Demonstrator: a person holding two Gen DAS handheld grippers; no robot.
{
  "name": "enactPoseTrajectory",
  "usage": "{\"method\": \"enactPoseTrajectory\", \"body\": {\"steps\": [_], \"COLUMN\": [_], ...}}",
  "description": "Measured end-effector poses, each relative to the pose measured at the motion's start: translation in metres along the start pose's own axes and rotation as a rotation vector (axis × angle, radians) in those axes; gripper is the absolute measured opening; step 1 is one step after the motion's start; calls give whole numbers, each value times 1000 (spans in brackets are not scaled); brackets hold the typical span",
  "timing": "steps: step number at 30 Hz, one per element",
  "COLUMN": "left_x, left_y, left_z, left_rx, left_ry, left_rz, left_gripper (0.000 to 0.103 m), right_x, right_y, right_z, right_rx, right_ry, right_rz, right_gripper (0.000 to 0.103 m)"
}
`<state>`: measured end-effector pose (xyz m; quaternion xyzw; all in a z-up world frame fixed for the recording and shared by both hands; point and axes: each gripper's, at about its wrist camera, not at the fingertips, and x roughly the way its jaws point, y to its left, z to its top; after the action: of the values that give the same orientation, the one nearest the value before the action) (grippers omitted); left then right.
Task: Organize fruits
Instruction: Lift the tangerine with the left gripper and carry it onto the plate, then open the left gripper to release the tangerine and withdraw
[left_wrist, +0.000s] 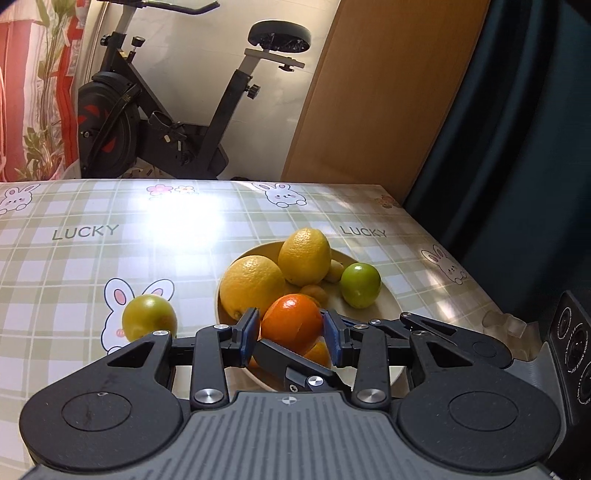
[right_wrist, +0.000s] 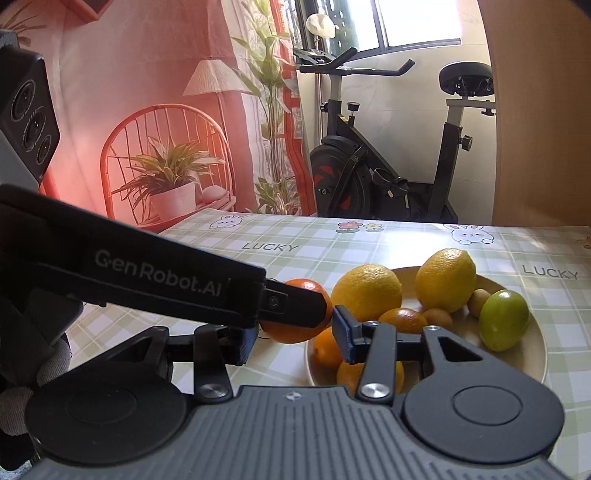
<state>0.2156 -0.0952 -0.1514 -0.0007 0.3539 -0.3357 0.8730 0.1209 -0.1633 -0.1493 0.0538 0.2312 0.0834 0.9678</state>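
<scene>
Fruit is what we see in both wrist views, on a table with a checked tablecloth (left_wrist: 74, 258) printed with rabbits.

In the left wrist view, at the lower left of the frame, a yellow-green fruit (left_wrist: 149, 317) lies alone on the cloth, just beside the bowl (right_wrist: 461, 343) but outside it. At the lower centre, the left gripper (left_wrist: 291, 332) is clenched on an orange (left_wrist: 291, 321). Its two blue pads press the left and right sides of this fruit. The orange is held over the near left rim of the bowl. A black finger of the other gripper crosses just under it.

To the right of it, in the bowl, we see a large lemon (left_wrist: 253, 286), a second lemon (left_wrist: 304, 256) behind it, some small kumquats (left_wrist: 314, 293), and a green plum (left_wrist: 360, 284) at the right side.

In the right wrist view, the left gripper comes in from the left of the frame, and its finger covers part of the same orange. The right gripper (right_wrist: 294, 338) has this orange between its fingers. Its right pad is just beside the fruit and its left pad is partly hidden, so we cannot tell whether it grasps or not. Under it, more oranges (right_wrist: 325, 347) lie in the bowl.

An exercise bike (left_wrist: 166, 122) stands behind the table.
</scene>
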Motion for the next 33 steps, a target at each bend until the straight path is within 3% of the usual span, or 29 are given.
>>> {"method": "enactPoseTrajectory", "body": {"steps": [10, 17, 33], "left_x": [59, 77, 84], "left_y": [-49, -55, -56], "left_z": [12, 14, 14], "left_rx": [78, 111, 116], "left_ry": [62, 91, 103], "left_rz": [-23, -1, 18], "left_gripper": [41, 41, 42], "right_x": [-16, -13, -3], "right_y": [-63, -93, -101], "right_z": [-4, -14, -11], "right_rx": [72, 121, 165], "right_ry": [1, -3, 36], "right_rz": [-77, -90, -109], "right_gripper": [46, 46, 47]}}
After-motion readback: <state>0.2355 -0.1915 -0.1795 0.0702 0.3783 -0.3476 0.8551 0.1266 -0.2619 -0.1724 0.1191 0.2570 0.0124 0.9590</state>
